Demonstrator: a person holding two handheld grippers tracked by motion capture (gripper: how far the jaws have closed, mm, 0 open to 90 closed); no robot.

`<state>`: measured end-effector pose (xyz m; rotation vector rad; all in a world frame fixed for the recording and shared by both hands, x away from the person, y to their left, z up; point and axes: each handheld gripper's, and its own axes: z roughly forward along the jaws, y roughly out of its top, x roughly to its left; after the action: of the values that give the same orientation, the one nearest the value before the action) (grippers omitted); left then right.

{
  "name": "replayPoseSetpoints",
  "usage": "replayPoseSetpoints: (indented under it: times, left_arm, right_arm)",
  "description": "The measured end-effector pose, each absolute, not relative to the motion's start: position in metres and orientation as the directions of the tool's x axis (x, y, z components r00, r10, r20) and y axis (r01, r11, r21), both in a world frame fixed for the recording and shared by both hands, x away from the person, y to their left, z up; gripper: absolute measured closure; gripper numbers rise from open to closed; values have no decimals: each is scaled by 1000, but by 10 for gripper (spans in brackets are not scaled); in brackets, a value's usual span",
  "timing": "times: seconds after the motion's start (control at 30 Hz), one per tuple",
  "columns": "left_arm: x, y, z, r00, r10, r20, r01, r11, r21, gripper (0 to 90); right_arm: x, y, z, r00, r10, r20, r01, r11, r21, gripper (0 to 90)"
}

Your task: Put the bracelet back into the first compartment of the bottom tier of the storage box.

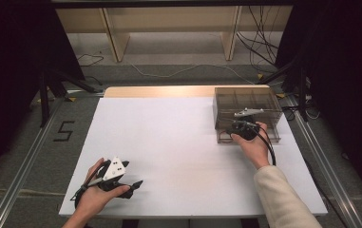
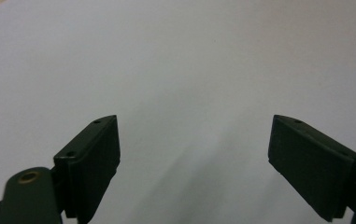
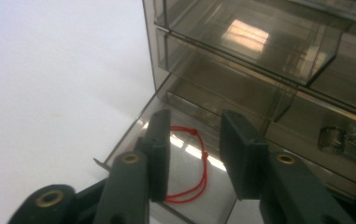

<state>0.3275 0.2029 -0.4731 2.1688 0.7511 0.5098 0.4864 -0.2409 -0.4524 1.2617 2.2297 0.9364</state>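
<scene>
- White desk [image 1: 178, 142] under both my hands, dark floor around it.
- At its far right stands a smoky clear drawer box [image 1: 247, 102]; its lowest drawer [image 3: 133, 135] is pulled out.
- Red cord [image 3: 192, 163] lies looped in that drawer.
- My right claw [image 3: 194, 154] hangs released just over the cord, pads apart, not pressing it.
- My left claw [image 2: 194, 154] rests near the desk's front left, spread wide, holding nothing.
</scene>
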Motion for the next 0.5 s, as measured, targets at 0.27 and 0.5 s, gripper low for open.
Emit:
replayPoseSetpoints:
  times: [0.27, 0.5]
  left_arm:
    - [327, 202, -474, 746, 656, 113, 349, -530, 773, 168]
    - [326, 202, -474, 750, 652, 113, 348, -533, 771, 168]
  right_arm:
    - [478, -241, -445, -519, 855, -3, 596, 365, 715, 389]
    - [464, -248, -439, -534, 846, 10, 596, 368, 713, 251]
